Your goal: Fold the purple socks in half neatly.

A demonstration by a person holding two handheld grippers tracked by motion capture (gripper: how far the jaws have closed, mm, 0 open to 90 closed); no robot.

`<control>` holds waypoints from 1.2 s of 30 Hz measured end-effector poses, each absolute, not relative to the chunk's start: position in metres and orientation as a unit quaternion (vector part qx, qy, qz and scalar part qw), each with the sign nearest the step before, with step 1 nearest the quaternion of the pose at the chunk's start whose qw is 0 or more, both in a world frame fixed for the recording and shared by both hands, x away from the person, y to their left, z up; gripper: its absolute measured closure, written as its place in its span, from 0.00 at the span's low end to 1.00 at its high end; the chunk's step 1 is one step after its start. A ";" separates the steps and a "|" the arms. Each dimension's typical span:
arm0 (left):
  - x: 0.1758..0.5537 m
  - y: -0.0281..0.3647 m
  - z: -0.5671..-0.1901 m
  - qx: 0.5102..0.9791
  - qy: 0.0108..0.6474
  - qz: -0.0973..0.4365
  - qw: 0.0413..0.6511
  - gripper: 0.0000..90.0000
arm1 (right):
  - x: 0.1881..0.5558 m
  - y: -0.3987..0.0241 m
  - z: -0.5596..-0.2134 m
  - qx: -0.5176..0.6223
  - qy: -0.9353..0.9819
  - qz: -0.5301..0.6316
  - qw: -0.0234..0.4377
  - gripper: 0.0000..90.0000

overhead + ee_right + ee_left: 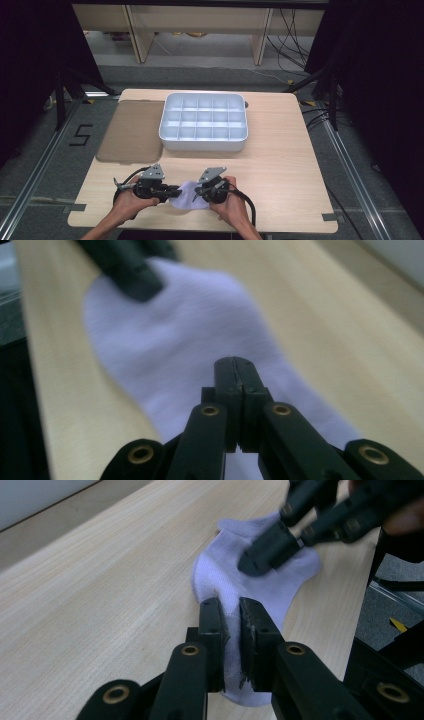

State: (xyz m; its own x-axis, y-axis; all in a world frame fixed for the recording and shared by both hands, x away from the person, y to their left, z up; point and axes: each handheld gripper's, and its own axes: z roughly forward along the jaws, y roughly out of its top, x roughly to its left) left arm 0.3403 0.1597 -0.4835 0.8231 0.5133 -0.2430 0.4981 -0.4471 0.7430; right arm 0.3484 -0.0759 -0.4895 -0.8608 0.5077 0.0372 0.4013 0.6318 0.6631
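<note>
Near the front edge of the counter, short of the white divided tray, a white sock lies flat, the left gripper pinching one end in nearly closed jaws, the right gripper clamped fully shut on the other.

The sock is soft white knitted cloth, matt. The counter is pale wood with fine grain, smooth. The tray looks like glossy white plastic. Each gripper is matt black plastic with brass-coloured rivets.
</note>
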 end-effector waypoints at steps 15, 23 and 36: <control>0.348 0.171 -0.476 0.854 0.298 -0.002 0.427 0.89 | 0.365 -0.054 -0.502 0.248 0.911 0.318 0.080 1.00; 0.347 0.171 -0.474 0.856 0.297 -0.004 0.423 0.89 | 0.363 -0.069 -0.488 0.264 0.898 0.345 0.073 1.00; 0.347 0.153 -0.465 0.854 0.289 -0.009 0.432 0.89 | 0.353 -0.108 -0.496 0.286 0.905 0.307 0.063 1.00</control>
State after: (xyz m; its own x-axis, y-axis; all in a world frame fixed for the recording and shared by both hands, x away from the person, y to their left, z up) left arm 0.3473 0.1532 -0.4650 0.8330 0.4858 -0.2649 0.5014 -0.4603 0.7326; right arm 0.3527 -0.1083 -0.4965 -0.8278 0.5577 0.0612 0.4797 0.6471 0.5926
